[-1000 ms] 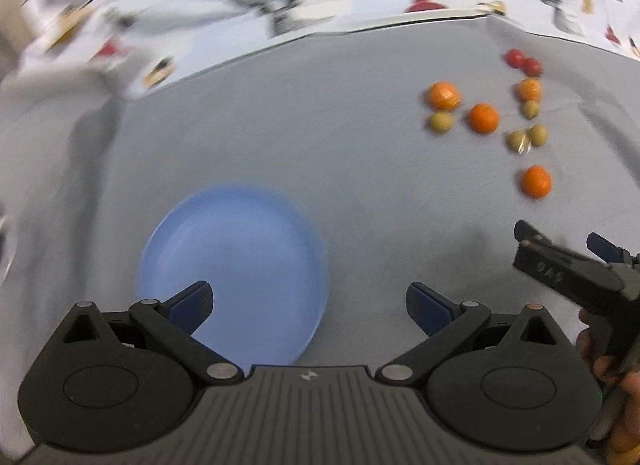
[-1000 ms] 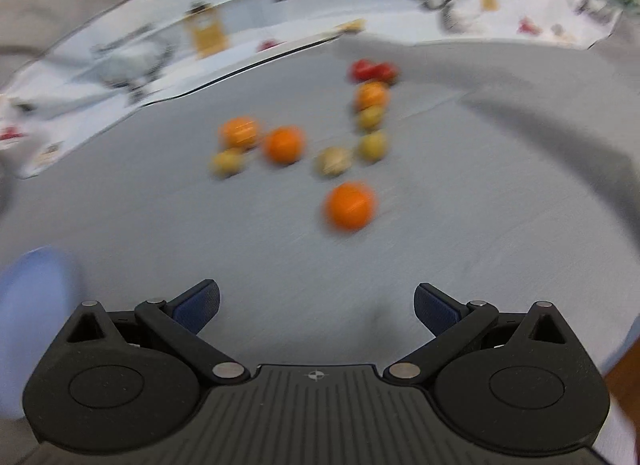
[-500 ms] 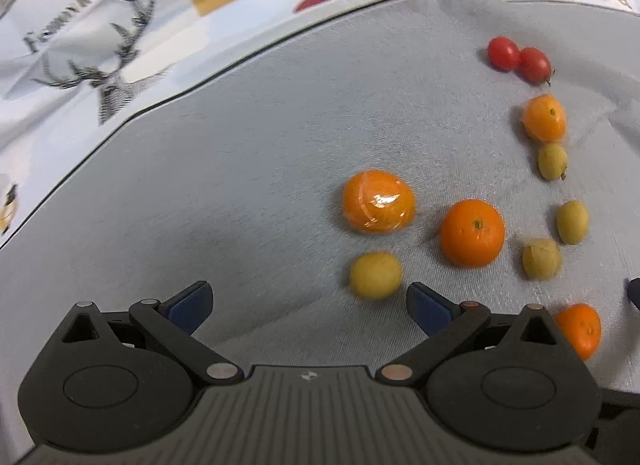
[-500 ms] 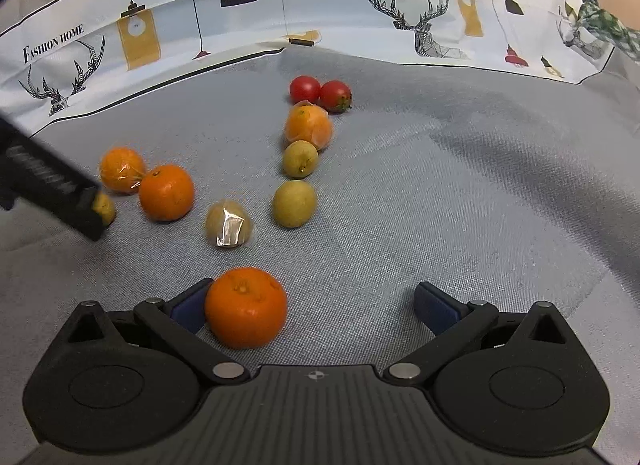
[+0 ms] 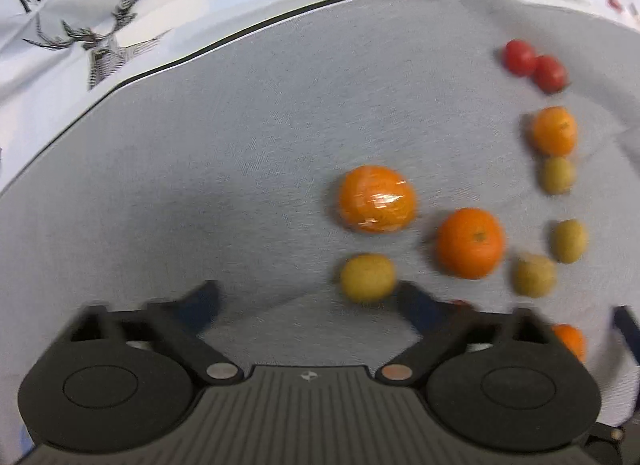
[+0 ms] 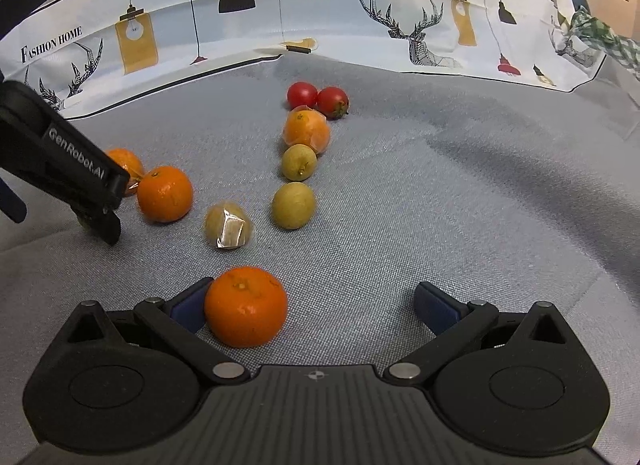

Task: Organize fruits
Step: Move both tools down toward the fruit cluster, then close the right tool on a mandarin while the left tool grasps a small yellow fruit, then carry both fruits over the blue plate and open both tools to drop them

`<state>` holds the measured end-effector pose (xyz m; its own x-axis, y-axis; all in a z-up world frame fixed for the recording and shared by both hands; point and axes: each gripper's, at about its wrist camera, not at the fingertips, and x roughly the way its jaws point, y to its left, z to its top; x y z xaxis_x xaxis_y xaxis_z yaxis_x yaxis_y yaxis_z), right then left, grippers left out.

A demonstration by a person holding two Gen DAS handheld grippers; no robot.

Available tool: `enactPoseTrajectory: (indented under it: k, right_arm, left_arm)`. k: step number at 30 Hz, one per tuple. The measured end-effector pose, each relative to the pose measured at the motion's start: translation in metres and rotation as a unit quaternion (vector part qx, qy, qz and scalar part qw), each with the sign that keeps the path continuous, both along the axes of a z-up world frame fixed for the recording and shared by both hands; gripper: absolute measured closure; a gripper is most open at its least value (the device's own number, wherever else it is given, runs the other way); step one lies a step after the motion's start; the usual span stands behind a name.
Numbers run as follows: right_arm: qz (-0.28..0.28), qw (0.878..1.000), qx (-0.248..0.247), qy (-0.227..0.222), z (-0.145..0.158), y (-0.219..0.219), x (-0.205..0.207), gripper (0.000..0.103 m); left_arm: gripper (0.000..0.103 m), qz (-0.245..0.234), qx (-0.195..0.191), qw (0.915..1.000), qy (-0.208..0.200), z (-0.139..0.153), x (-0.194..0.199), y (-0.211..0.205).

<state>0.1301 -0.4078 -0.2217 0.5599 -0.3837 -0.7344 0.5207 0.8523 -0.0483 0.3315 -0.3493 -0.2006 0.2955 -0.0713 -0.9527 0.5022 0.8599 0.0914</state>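
Fruits lie loose on a grey cloth (image 6: 440, 205): several oranges, several yellow-green fruits and two red tomatoes (image 6: 318, 99). My right gripper (image 6: 314, 303) is open; a bare orange (image 6: 246, 307) lies between its fingers, against the left one. My left gripper (image 5: 310, 299) is open, with a yellow-green fruit (image 5: 367, 277) just inside its right finger. Beyond it lie a wrapped orange (image 5: 377, 199) and a bare orange (image 5: 470, 243). The left gripper also shows in the right wrist view (image 6: 100, 217), beside another bare orange (image 6: 165, 195).
A white printed cloth (image 6: 320, 13) with deer and lamps borders the grey cloth at the back. A wrapped yellow-green fruit (image 6: 229, 225) and two bare ones (image 6: 294, 205) lie in front of the right gripper. A green checked cloth (image 6: 600, 37) lies far right.
The left gripper swung from the blue plate to the fruits and keeps closing in on the yellow-green fruit. The right gripper advanced until the orange lies between its fingers.
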Motion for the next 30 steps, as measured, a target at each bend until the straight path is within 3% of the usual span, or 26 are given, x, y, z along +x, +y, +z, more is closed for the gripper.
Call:
enactPoseTrajectory:
  k: [1,2,3,4,14,23,30]
  right_arm:
    - [0.004,1.0,0.005,0.004,0.002,-0.002,0.0,0.005]
    - [0.006,1.0,0.011,0.002,0.004,-0.002,-0.002,0.014]
    - [0.012,1.0,0.009,-0.007,0.008,-0.001,-0.005,0.046]
    - [0.021,1.0,-0.003,-0.012,0.012,0.003,-0.007,0.066]
    - [0.023,0.997,0.075,-0.024,0.031,0.001,-0.018,0.066]
    - [0.067,0.989,0.128,-0.043,0.083,0.048,-0.042,0.066]
    - [0.153,0.973,0.164,-0.061,0.135,0.117,-0.084,0.066]
  left_arm:
    - [0.063,-0.008,-0.014,0.9999,0.003,0.005,-0.002,0.0]
    - [0.074,-0.014,-0.014,0.9998,0.001,0.008,-0.004,-0.001]
    - [0.074,-0.022,-0.011,0.9997,-0.01,0.011,-0.008,-0.003]
    - [0.074,-0.027,-0.017,0.9993,-0.022,0.015,-0.012,-0.002]
    - [0.074,-0.009,-0.044,0.9984,-0.033,0.055,-0.047,0.027]
    - [0.074,0.052,-0.031,0.9962,-0.062,0.12,-0.117,0.12]
    - [0.074,0.091,-0.005,0.9902,-0.107,0.163,-0.189,0.203]
